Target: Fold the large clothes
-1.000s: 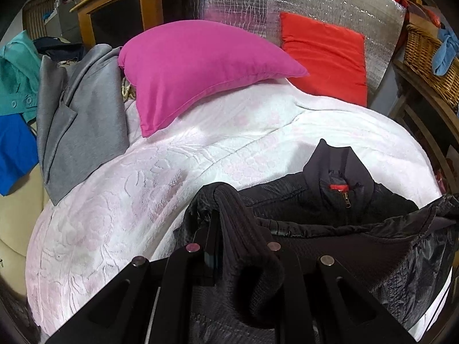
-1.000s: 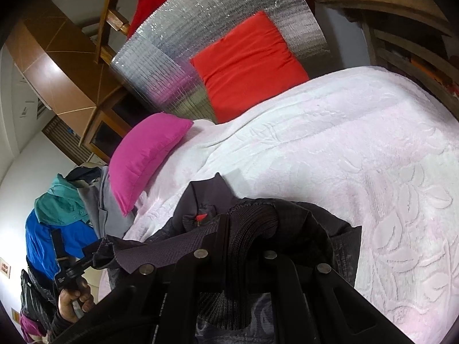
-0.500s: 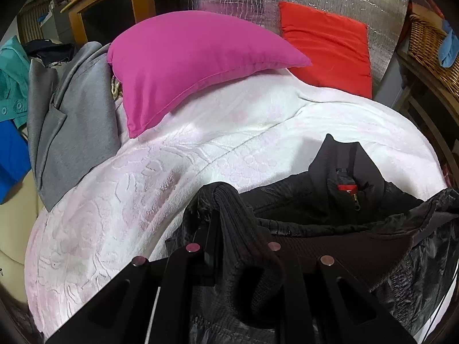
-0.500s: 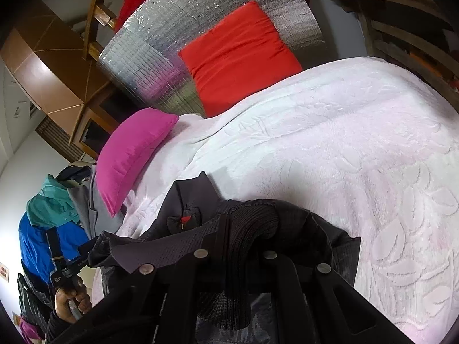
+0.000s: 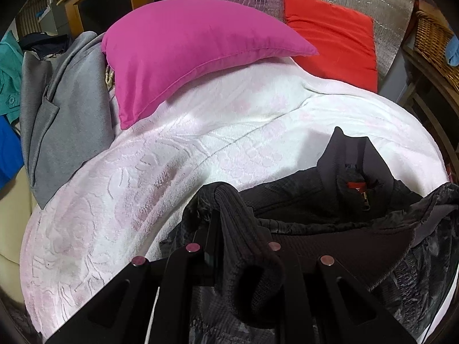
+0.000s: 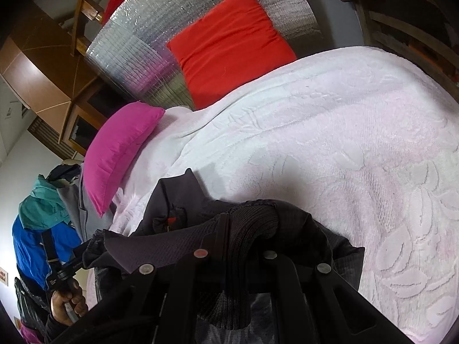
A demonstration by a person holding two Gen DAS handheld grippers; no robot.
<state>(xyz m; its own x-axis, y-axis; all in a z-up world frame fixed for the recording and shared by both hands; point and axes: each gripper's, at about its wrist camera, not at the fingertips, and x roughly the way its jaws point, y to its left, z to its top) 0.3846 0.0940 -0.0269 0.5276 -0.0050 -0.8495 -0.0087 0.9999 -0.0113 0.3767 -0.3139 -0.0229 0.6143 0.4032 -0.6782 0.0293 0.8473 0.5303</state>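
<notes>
The black jacket [image 5: 309,200] lies at the near edge of the bed [image 5: 200,143], which is covered by a white blanket [image 6: 344,143] with a raised flower pattern; most of that blanket beyond the jacket is open, flat room, widest on the right side in the right wrist view. The far end of the bed is taken by a pink pillow [image 5: 183,54] on the left and a red cushion [image 5: 330,34] leaning on a silver quilted panel [image 6: 160,54] at the head. A grey coat [image 5: 66,114] hangs over the left edge of the bed beside the pink pillow, with teal and blue clothes [image 6: 43,218] piled further left. A wicker basket [image 5: 430,46] stands on a wooden shelf past the right edge, and a wooden cabinet [image 5: 100,0] stands behind the pillow. The jacket's collar [image 5: 350,157], with a small red tab at the zip, points away toward the head of the bed, so its long axis runs from the near edge toward the pillows; the hem end is lifted off the bed. The left claw [image 5: 229,229] is pinched narrow on a ribbed knit band [image 5: 238,223] of the jacket, and the right claw [image 6: 241,229] is closed tight on the ribbed band at the other corner. In the right wrist view a hand [image 6: 68,301] grips the left tool's handle at lower left
</notes>
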